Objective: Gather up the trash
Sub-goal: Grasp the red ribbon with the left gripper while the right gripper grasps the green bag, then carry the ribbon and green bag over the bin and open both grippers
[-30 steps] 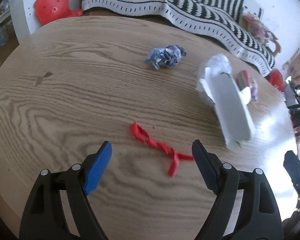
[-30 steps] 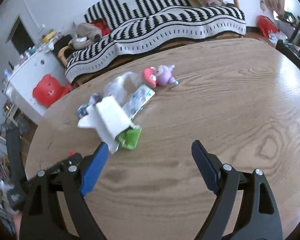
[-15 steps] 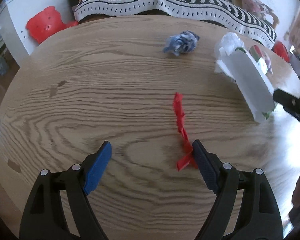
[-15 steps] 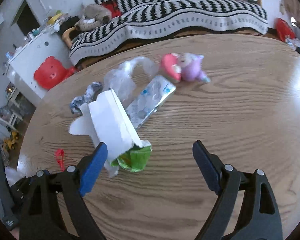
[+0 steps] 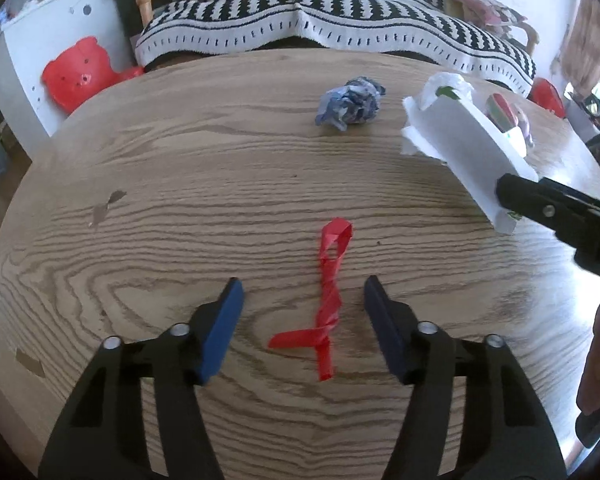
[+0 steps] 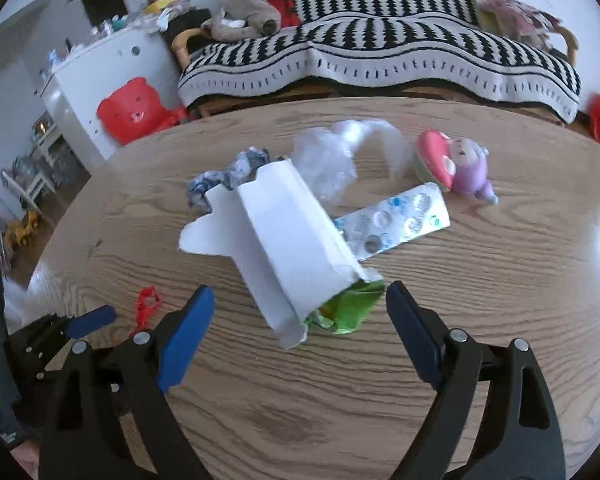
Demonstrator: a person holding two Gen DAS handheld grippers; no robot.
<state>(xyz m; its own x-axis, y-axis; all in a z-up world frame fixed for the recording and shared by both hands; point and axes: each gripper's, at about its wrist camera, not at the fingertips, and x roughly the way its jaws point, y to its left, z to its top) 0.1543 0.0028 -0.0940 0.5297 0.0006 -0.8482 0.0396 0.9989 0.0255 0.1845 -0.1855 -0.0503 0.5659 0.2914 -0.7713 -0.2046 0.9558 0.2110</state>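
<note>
1. Wood-grain round table (image 5: 180, 200) fills both views; behind it, a black-and-white striped blanket (image 5: 340, 28) on a sofa and a red bear-shaped plastic piece (image 5: 80, 74) by a white cabinet.
2. Your left gripper (image 5: 303, 300) points down at the table. Its jaws have just been closing and sit partly open, with the twisted red strip (image 5: 329, 292) lying between the blue pads, nearer the right pad. Neither pad touches it; nothing is gripped.
3. Ahead of the left gripper, well apart: crumpled blue-white paper ball (image 5: 350, 104). Ahead and to its right: white carton (image 5: 468, 148), with one black finger of your right gripper at the carton's near end.
4. Your right gripper (image 6: 300, 312) stands wide open and holds nothing. The near end of the white carton (image 6: 296, 248) and the green wrapper (image 6: 348, 308) tucked under it sit between the pads, not pinched.
5. Just beyond the carton from the right gripper: silver blister pack (image 6: 396, 220), clear plastic wrap (image 6: 332, 156), and the paper ball partly hidden behind the carton's flap.
6. Farther ahead to the right: pink-and-purple plush toy (image 6: 456, 164).
7. Left of the right gripper, the red strip shows beside your left gripper's blue pad.
</note>
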